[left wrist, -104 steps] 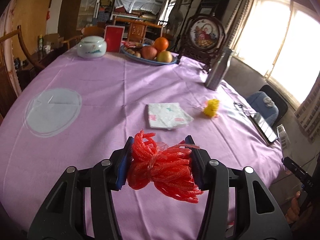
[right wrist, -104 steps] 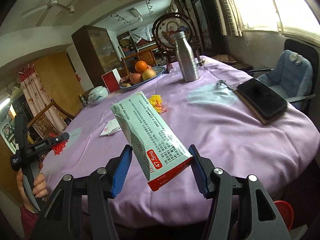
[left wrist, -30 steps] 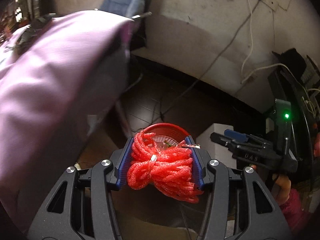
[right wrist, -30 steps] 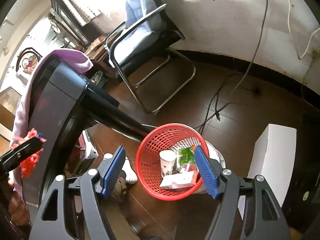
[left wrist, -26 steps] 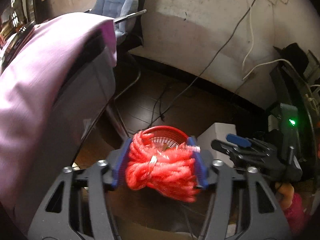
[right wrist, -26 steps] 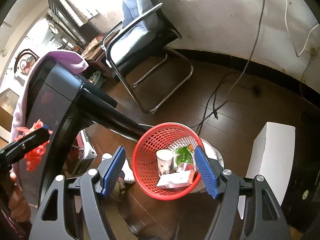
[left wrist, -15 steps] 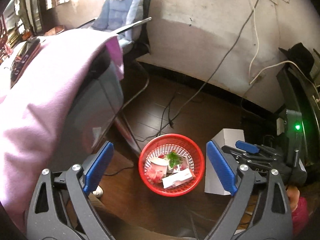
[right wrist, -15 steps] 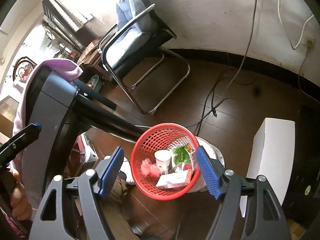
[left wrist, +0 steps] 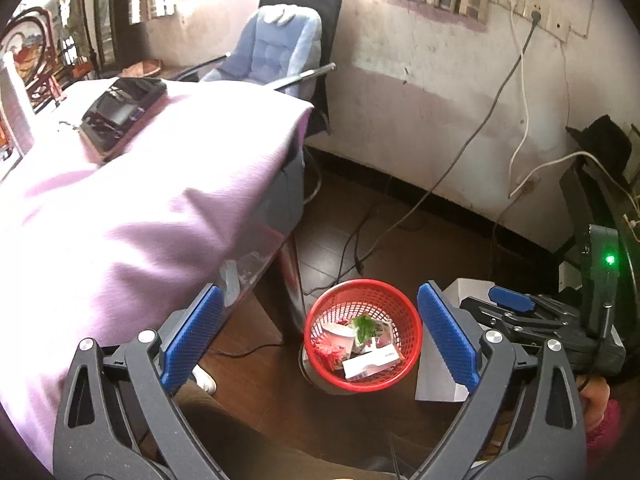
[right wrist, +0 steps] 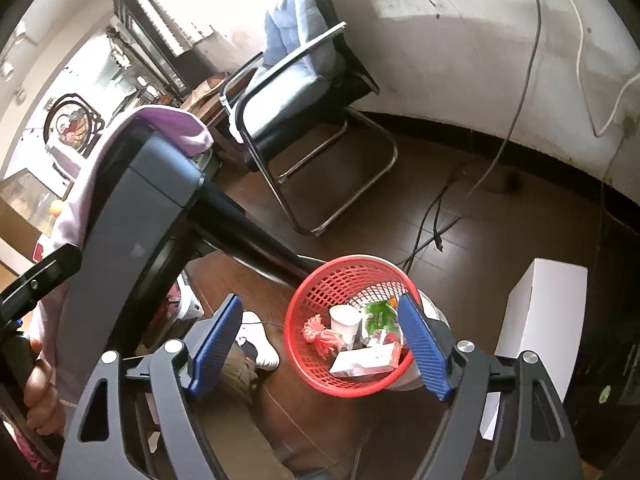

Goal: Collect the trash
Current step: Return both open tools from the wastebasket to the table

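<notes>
Left tongs and right tongs just opened wide, nothing between the jaws. Red netting and box lie in the basket below both; remaining trash presumably on the tabletop, left.

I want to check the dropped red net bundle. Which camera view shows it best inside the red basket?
The right wrist view: the red net bundle lies clearly in the red basket, left of the paper cup. In the left wrist view it is smaller and less distinct.
</notes>
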`<state>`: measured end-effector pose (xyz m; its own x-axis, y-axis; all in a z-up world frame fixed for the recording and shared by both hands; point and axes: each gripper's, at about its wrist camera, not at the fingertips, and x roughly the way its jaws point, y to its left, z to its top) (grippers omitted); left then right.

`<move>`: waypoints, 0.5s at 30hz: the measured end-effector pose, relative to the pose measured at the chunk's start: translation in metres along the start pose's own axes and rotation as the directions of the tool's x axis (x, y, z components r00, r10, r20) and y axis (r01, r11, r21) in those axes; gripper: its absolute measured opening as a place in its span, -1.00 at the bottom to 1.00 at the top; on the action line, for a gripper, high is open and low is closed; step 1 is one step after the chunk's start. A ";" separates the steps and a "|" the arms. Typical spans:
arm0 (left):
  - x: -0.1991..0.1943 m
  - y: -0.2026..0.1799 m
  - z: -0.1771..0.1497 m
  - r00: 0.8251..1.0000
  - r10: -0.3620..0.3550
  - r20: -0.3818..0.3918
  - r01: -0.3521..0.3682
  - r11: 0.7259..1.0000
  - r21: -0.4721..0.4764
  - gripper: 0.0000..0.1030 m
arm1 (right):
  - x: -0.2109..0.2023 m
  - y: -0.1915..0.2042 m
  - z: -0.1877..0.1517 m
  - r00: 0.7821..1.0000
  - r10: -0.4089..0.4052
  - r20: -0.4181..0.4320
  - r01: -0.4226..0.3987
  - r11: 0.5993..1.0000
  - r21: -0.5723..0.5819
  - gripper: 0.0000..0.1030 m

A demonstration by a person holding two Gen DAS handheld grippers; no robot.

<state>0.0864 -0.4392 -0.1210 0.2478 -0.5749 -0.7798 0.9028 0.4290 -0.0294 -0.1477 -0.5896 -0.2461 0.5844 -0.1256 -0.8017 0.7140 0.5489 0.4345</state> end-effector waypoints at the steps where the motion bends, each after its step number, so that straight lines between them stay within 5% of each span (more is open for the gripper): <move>1: -0.005 0.003 -0.001 1.000 0.003 0.010 -0.003 1.000 -0.005 0.83 | -0.003 0.003 0.001 1.000 -0.001 0.005 0.001 1.000 -0.008 0.55; 15: -0.088 0.049 -0.015 0.985 0.096 0.144 -0.082 0.992 -0.098 0.87 | -0.048 0.065 0.000 0.997 0.018 0.073 -0.007 0.989 -0.148 0.72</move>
<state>0.1037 -0.3572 -0.0635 0.3813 -0.6253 -0.6808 0.8406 0.5411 -0.0261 -0.1293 -0.5479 -0.1790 0.6237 -0.1762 -0.7616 0.6454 0.6657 0.3746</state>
